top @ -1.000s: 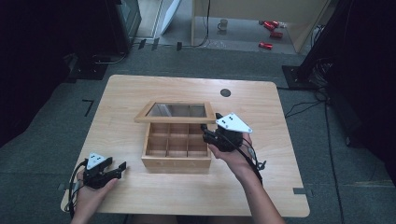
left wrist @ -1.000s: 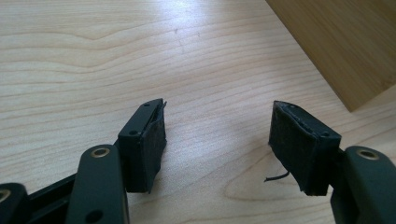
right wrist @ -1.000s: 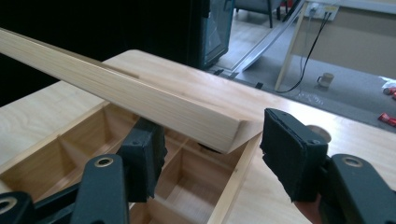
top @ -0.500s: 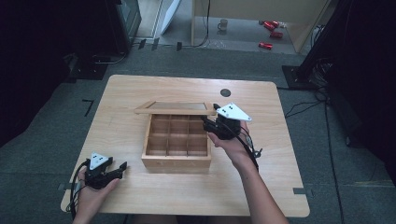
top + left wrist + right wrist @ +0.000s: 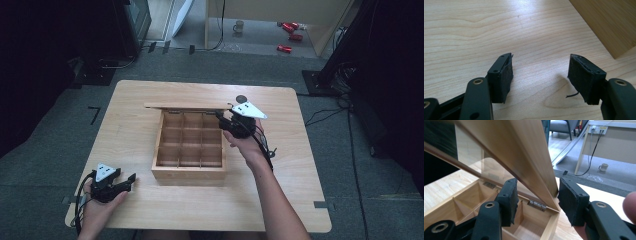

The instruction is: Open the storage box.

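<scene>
Lid (image 5: 187, 106) now upright

Right gripper (image 5: 223, 119), at box's (image 5: 187, 172) 1 o'clock, narrows spread jaws around lid's edge; left gripper (image 5: 131, 178) stays spread, empty.

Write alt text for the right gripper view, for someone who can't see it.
The right gripper's two black jaws straddle the side frame of a wooden box's raised lid, which has a clear pane. Below lie the open box's empty compartments and a metal hinge.

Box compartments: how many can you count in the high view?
9 in the wooden box, a three-by-three grid: three along the hinged lid, three across the middle, three nearest the person. None looks hidden.
</scene>
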### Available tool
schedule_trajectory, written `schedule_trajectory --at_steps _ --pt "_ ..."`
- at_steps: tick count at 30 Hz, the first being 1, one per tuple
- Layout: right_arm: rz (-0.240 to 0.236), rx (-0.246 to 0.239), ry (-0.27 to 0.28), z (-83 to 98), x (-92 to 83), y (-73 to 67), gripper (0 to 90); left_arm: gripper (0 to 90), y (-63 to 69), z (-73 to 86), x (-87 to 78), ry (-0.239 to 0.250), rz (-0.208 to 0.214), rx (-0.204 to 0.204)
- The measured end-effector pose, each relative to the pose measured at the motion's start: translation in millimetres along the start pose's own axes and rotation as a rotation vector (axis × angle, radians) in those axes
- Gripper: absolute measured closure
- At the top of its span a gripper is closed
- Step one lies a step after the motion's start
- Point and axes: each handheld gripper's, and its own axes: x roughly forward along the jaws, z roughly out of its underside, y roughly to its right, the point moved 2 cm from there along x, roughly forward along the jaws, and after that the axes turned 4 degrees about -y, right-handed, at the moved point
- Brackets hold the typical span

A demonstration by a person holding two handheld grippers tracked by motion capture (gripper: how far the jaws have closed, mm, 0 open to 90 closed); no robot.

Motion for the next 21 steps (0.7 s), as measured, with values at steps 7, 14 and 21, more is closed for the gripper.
schedule_trajectory --at_steps 7,14,21 --pt "-0.027 0.048 0.011 1.8 15.3 12.2 52.4 37.4 0.3 -0.3 0.3 0.0 0.001 0.001" --pt "-0.029 0.072 -0.026 6.2 32.2 19.7 52.2 37.5 0.6 -0.6 0.7 -0.001 0.002 0.002" --pt "-0.041 0.094 -0.04 3.0 40.0 26.7 54.8 38.1 1.2 -0.7 1.0 0.0 -0.005 0.006"
